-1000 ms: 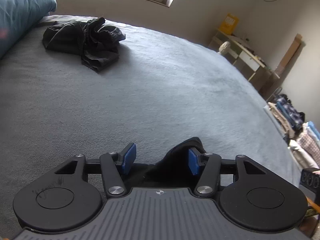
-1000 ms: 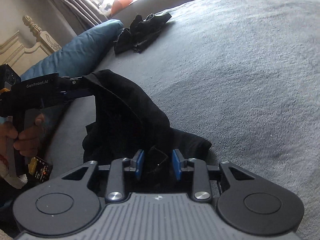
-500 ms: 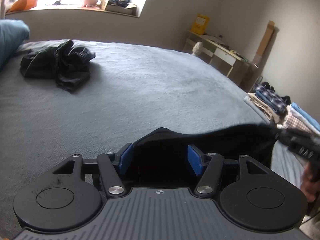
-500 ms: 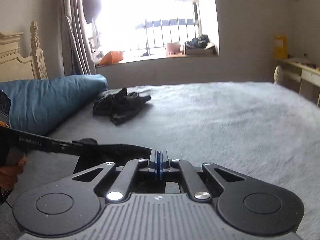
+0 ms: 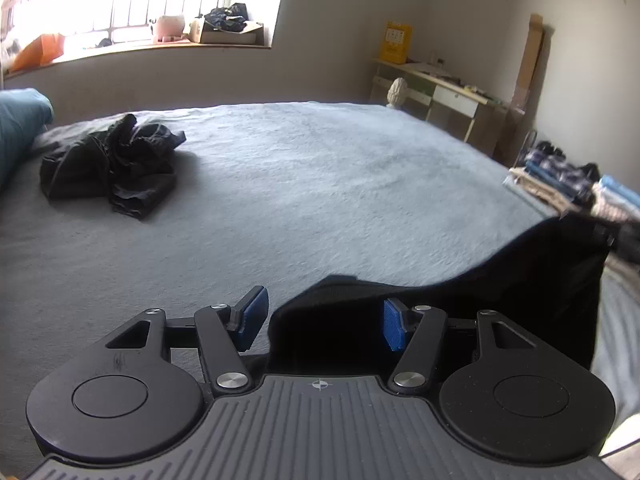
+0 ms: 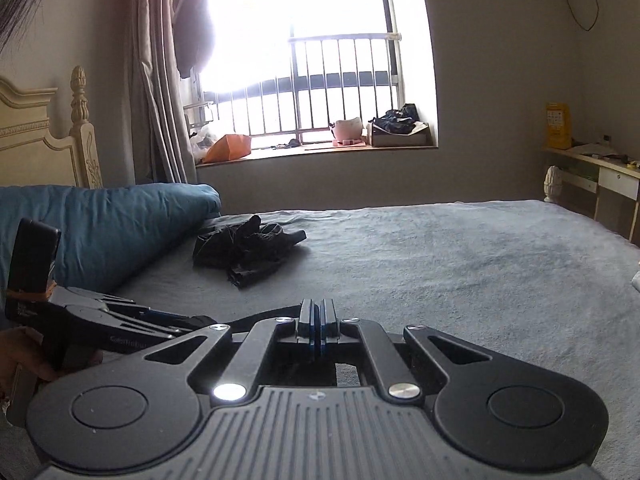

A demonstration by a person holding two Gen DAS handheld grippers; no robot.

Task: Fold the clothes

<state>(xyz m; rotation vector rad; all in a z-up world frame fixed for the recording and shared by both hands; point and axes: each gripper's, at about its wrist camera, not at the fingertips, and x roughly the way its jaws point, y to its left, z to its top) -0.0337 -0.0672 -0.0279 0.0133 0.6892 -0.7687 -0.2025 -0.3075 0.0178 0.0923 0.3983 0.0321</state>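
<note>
**Black Garment Held Between Two Grippers Above the Bed**

Fingers (image 6: 310,322) of the right gripper (image 6: 319,326) are clenched together, blue pads touching, pinching an edge of the black garment (image 5: 500,300). Left gripper (image 5: 318,322) fingers stand apart; the garment lies between them, against the right pad and clear of the left pad, so no grip is visible there. The garment spans between both grippers above the near edge of the bed (image 5: 320,184). A second crumpled dark garment (image 5: 112,164) lies near the far left corner, beside the blue pillow (image 6: 104,228).
</note>
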